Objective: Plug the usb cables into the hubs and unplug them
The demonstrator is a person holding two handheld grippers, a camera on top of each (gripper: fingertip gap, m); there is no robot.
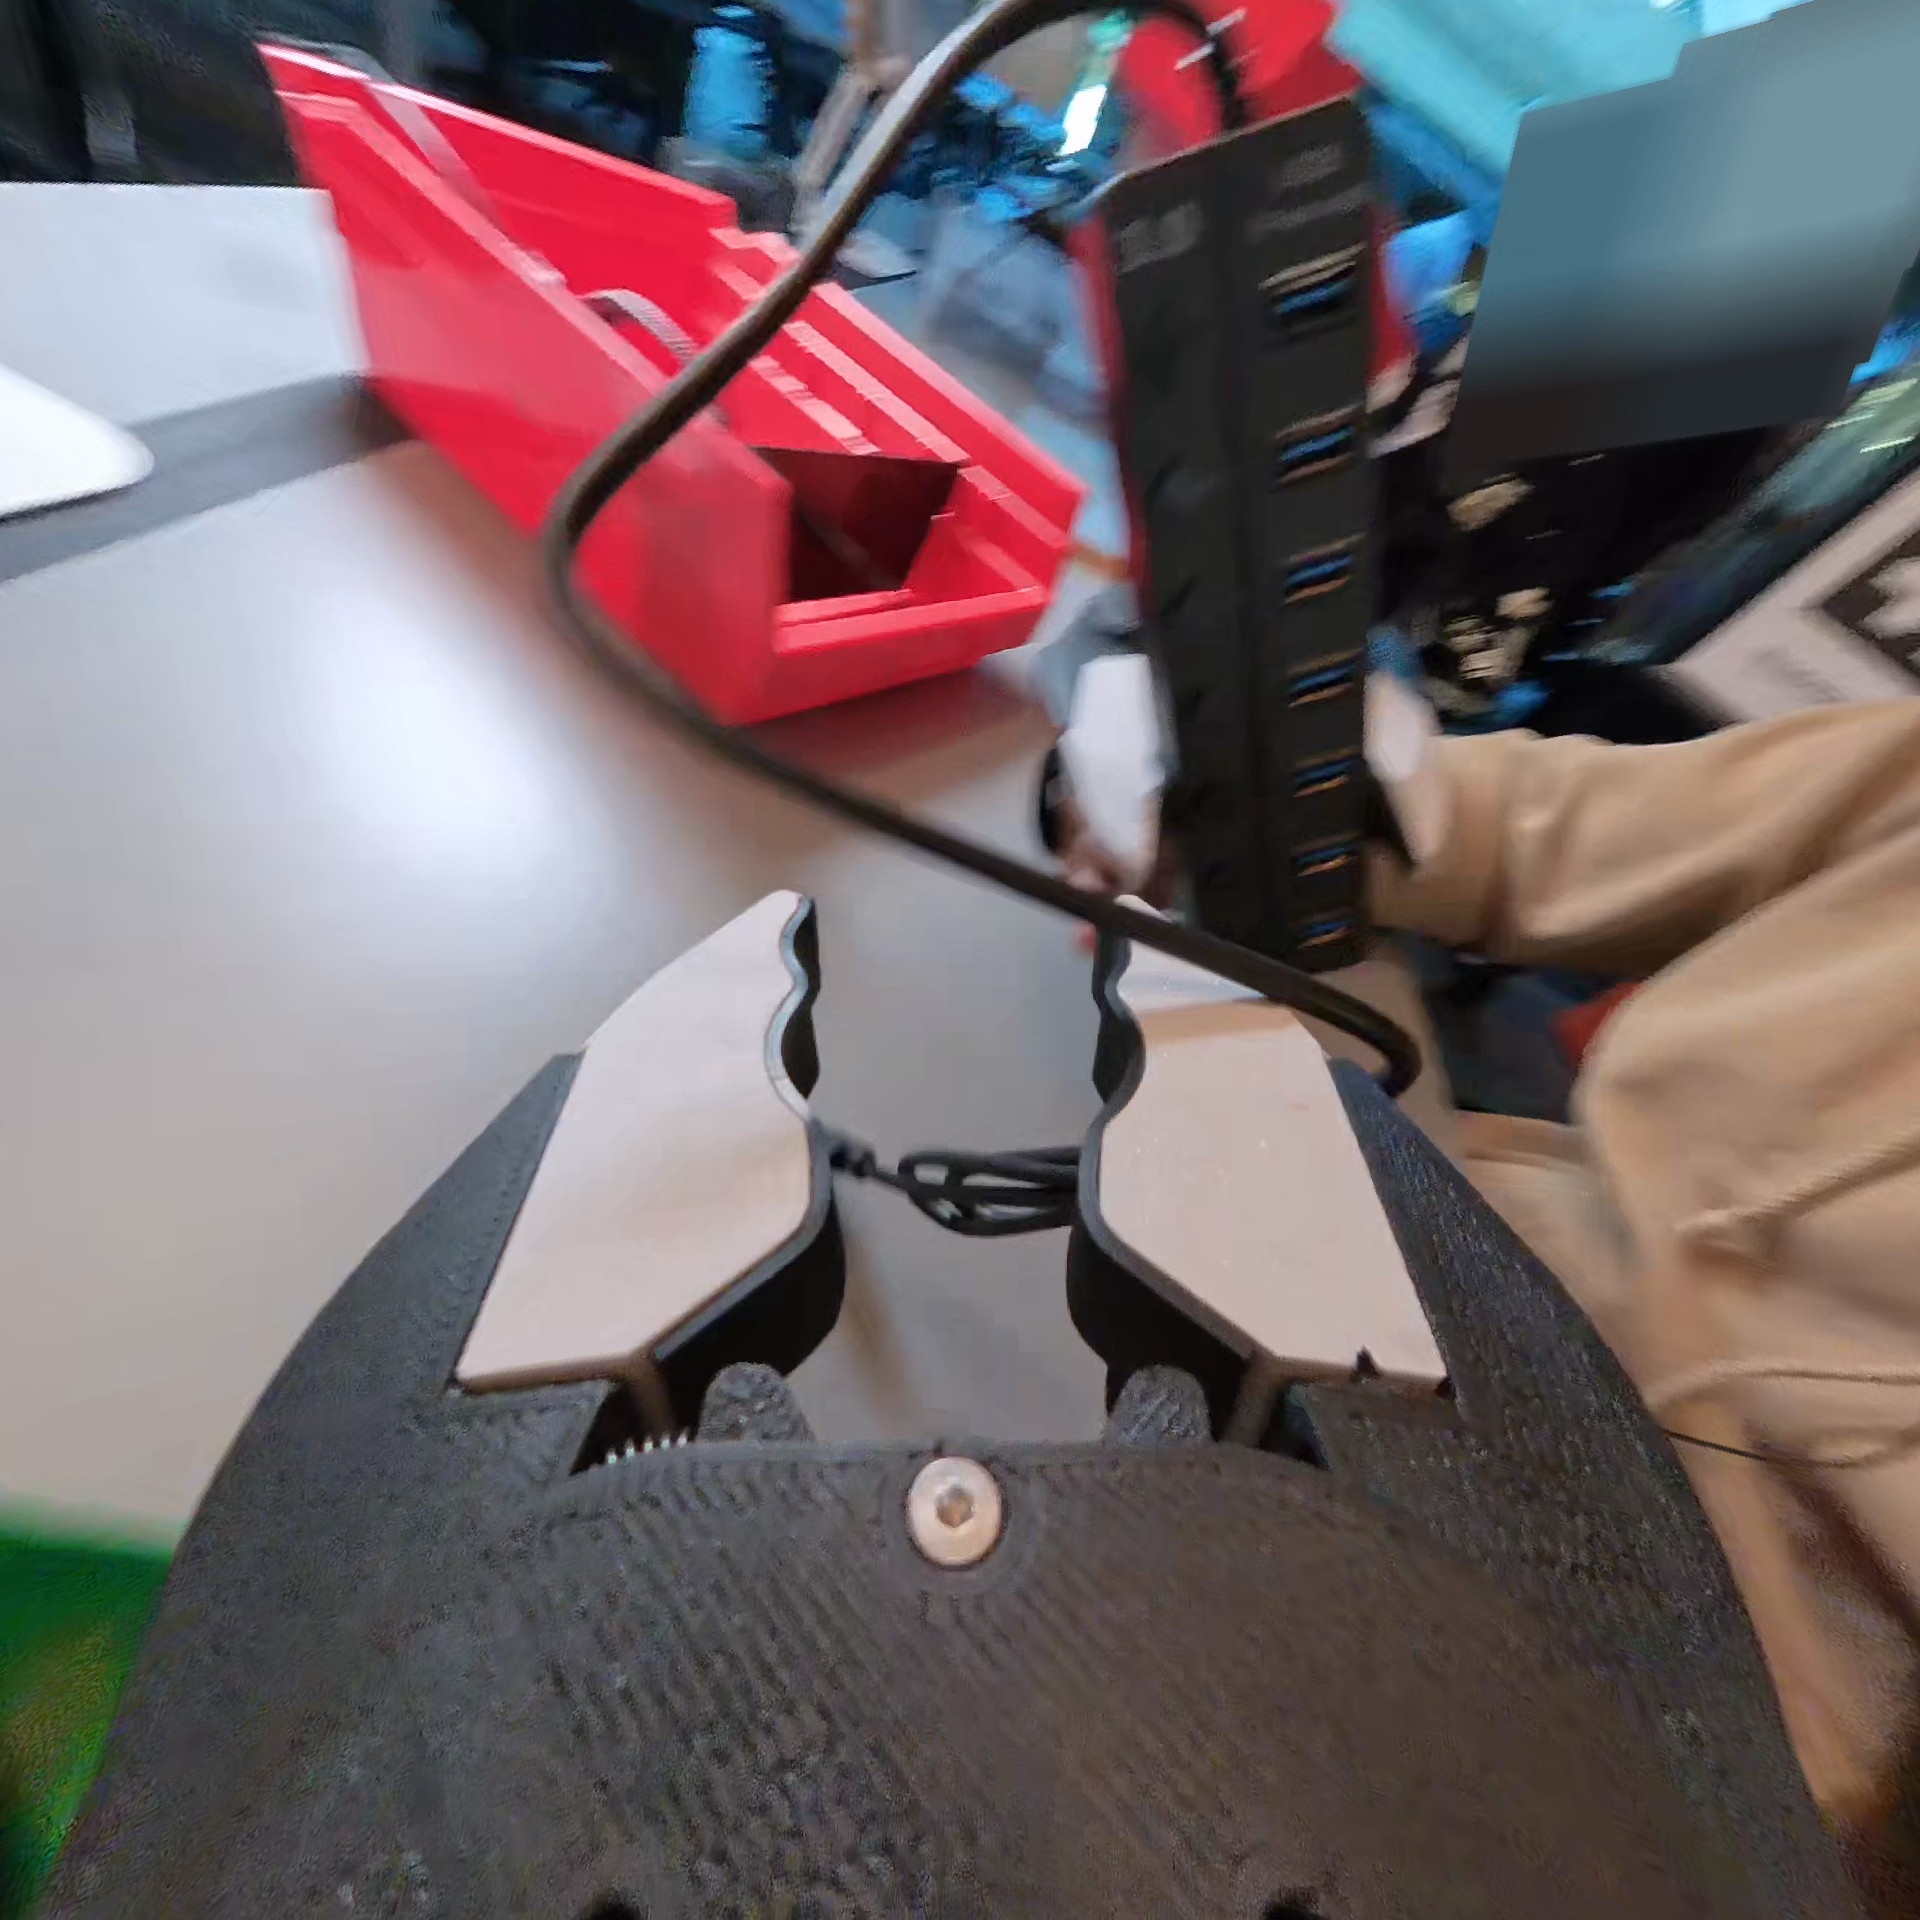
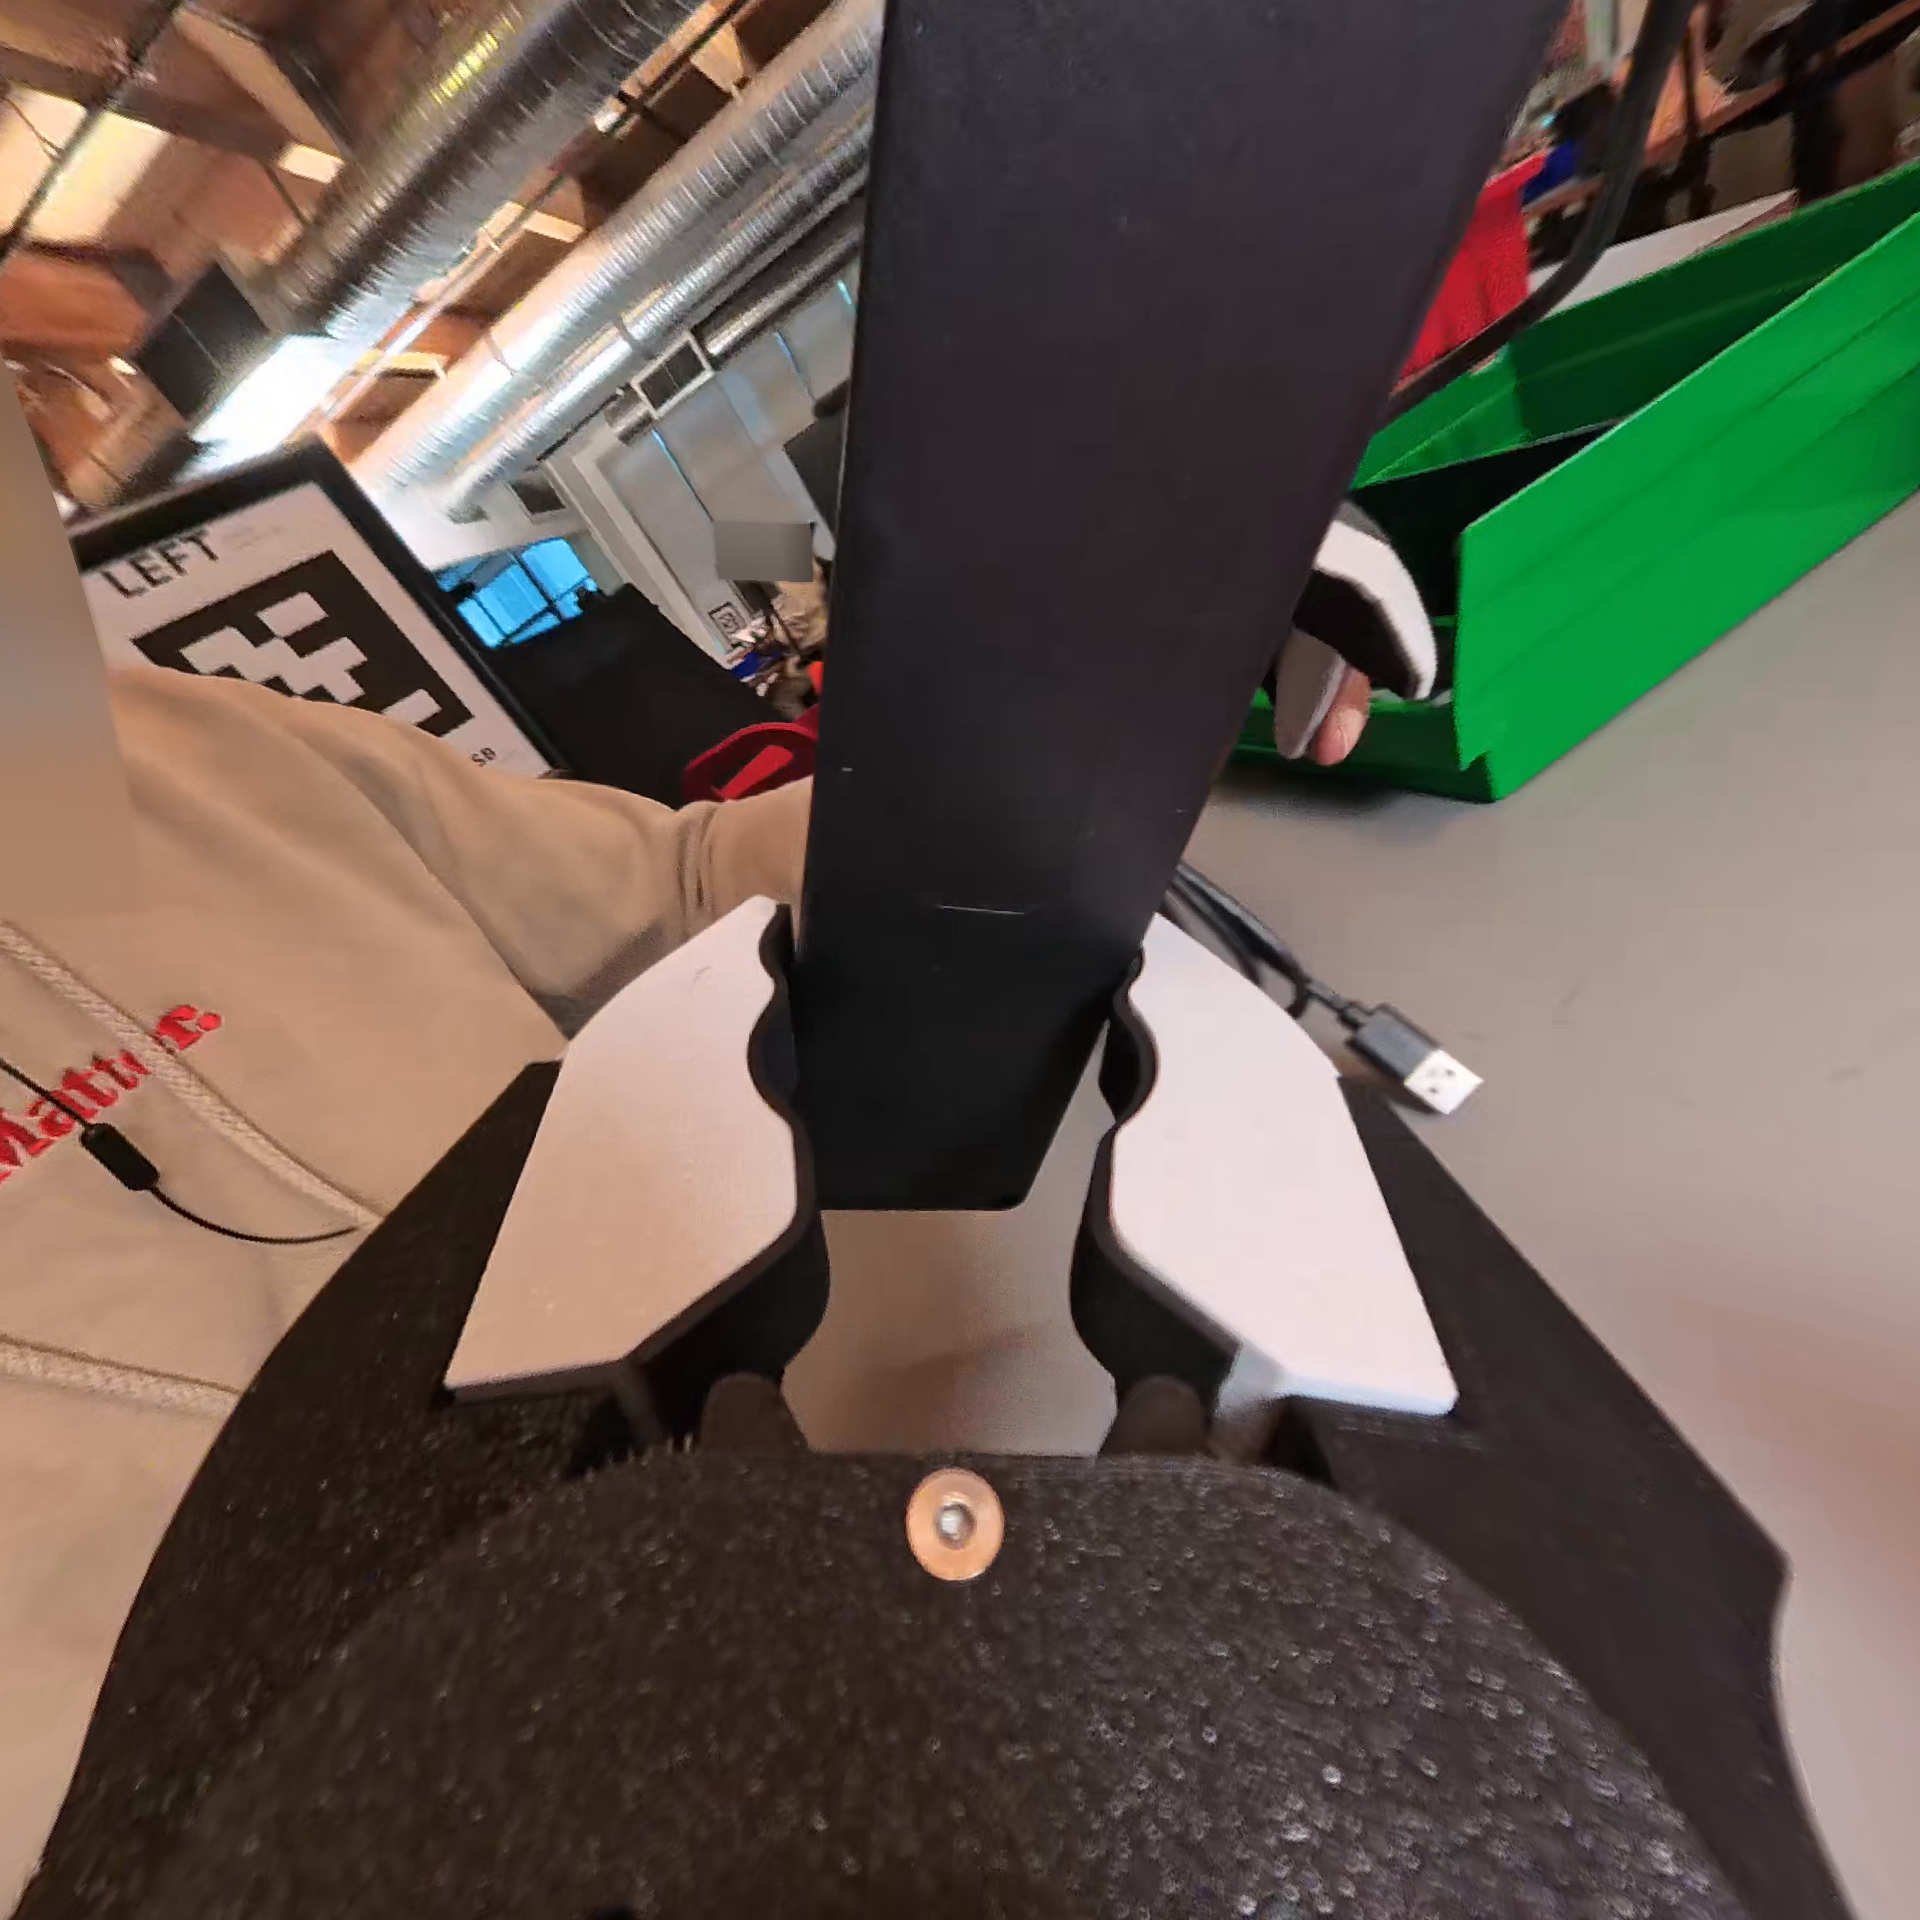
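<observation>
My right gripper (image 2: 956, 945) is shut on the lower end of a long black USB hub (image 2: 1091, 520) and holds it upright above the table. In the left wrist view the hub (image 1: 1247, 582) stands at the right, its row of blue ports facing me. A black cable (image 1: 665, 436) runs from the hub's top, loops down and crosses just past the tip of my left gripper's right finger. My left gripper (image 1: 951, 935) is open and empty, low over the grey table (image 1: 312, 831), left of the hub. A loose USB plug (image 2: 1439, 1075) lies on the table to the right.
A red bin (image 1: 582, 416) lies on the table beyond my left gripper. A green bin (image 2: 1662, 499) stands at the right, with a gloved hand (image 2: 1351, 644) in front of it. A person's beige sleeve (image 1: 1662, 831) is close on the right. A marker plate (image 2: 281, 634) shows at the left.
</observation>
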